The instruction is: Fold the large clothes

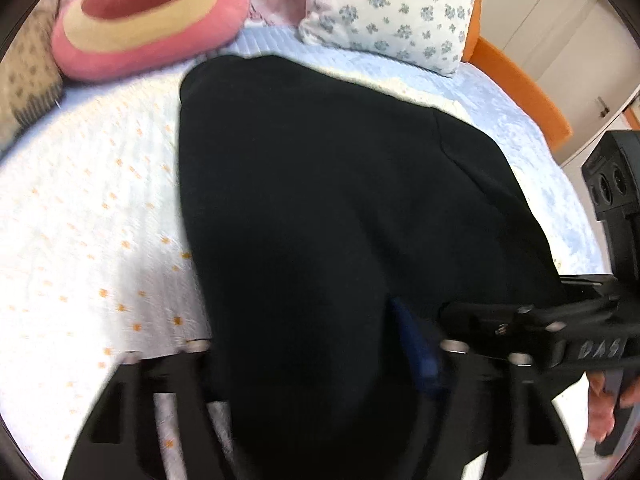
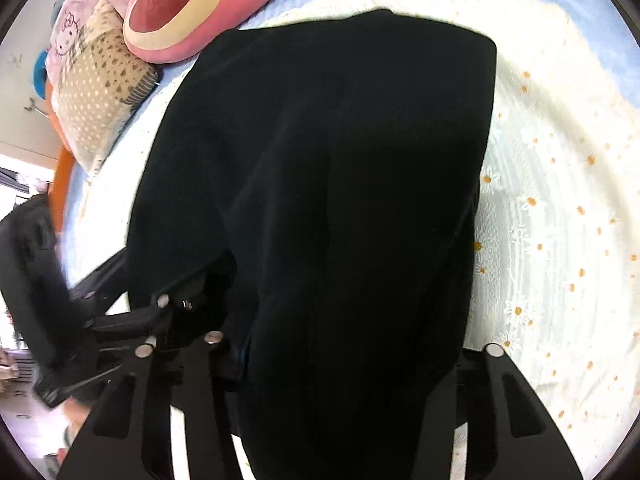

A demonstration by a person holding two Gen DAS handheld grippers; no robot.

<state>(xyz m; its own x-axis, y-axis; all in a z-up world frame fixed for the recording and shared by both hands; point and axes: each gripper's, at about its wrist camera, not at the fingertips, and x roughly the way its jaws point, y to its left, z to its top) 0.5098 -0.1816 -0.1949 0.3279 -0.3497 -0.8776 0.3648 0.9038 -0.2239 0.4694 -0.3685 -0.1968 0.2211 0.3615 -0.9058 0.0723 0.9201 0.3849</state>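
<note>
A large black garment lies lengthwise on the white daisy-print cover, its far end near the pillows. Its near edge is gathered up toward both cameras. In the left wrist view my left gripper is shut on that edge, and black cloth fills the gap between its fingers. My right gripper bites the same edge just to the right. In the right wrist view the garment again fills the span of my right gripper, which is shut on it. My left gripper holds the cloth at lower left.
A pink plush cushion and a blue-flowered pillow sit at the head of the bed. A beige dotted pillow lies at the left. The orange bed frame runs along the right. A person's hand grips the right tool.
</note>
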